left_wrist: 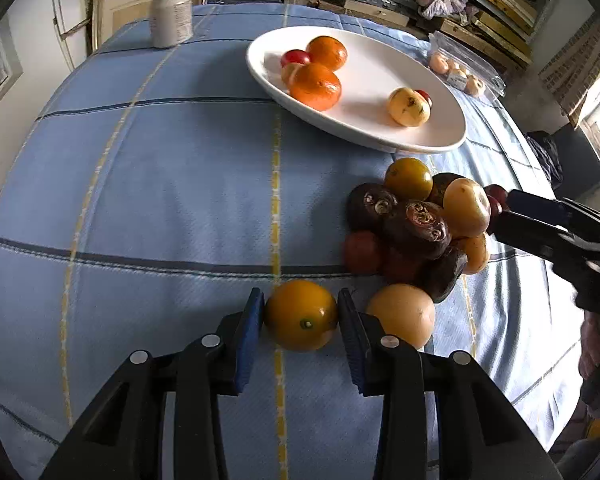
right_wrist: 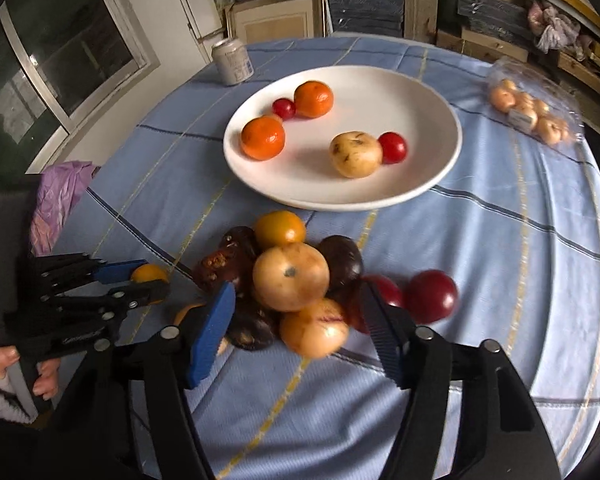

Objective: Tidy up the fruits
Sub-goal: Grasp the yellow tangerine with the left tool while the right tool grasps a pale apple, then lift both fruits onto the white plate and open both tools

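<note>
Because the fruits are bound for the white plate (left_wrist: 440, 136), the left gripper (left_wrist: 301, 320) pinches a yellow-orange fruit (left_wrist: 300, 314) on the table (left_wrist: 160, 200), while the right gripper (right_wrist: 296, 320), jaws spread, straddles the fruit pile (right_wrist: 288, 276).

A round white ceramic plate (right_wrist: 440, 176) sits far on the blue checked tablecloth (right_wrist: 500, 280), an aluminium drinks can (right_wrist: 233, 61) far left; the mixed fruit heap (right_wrist: 288, 280) lies near, a clear plastic fruit packet (right_wrist: 532, 108) far right.
</note>
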Demonstrator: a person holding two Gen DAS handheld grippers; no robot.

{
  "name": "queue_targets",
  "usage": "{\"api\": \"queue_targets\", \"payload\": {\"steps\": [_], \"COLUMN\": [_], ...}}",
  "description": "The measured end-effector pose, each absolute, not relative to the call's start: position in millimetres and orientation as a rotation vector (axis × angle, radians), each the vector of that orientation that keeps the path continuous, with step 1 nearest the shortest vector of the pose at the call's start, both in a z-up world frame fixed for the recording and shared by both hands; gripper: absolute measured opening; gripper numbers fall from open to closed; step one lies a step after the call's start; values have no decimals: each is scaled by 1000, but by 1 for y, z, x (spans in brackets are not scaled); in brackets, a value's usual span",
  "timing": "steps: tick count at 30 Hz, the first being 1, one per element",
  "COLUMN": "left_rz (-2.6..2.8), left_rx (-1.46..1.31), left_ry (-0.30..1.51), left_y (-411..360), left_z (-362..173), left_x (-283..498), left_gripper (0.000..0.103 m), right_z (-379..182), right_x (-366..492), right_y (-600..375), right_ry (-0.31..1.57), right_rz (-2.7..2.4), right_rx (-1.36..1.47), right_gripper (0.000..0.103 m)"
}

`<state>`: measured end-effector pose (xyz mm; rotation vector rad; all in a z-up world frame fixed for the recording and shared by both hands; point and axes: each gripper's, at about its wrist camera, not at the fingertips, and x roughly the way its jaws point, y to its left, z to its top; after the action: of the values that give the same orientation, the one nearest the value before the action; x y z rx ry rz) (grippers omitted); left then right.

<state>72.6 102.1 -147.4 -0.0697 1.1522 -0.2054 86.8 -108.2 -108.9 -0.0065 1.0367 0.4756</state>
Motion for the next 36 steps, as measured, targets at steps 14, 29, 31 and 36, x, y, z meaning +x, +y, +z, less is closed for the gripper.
{"api": "queue_targets", "payload": {"steps": [14, 29, 31, 36], "left_rz": [-180, -216, -223, -247], "left_rx": [-114, -104, -91, -64], "left_ry": [1137, 1114, 1105, 1050], "left_y": [114, 101, 97, 84], "left_z": [-138, -127, -122, -99], "left_x": [61, 71, 75, 95], "left_gripper": [38, 38, 38, 38], "right_z": [-131, -125, -118, -94], "right_x": [101, 99, 97, 101], "right_y": [-89, -107, -113, -133], "right_ry": [1081, 1059, 1042, 978], "right_rz": [473, 461, 454, 408], "right_rx": [-82, 1, 14, 51], "right_gripper": [45, 43, 43, 43]}}
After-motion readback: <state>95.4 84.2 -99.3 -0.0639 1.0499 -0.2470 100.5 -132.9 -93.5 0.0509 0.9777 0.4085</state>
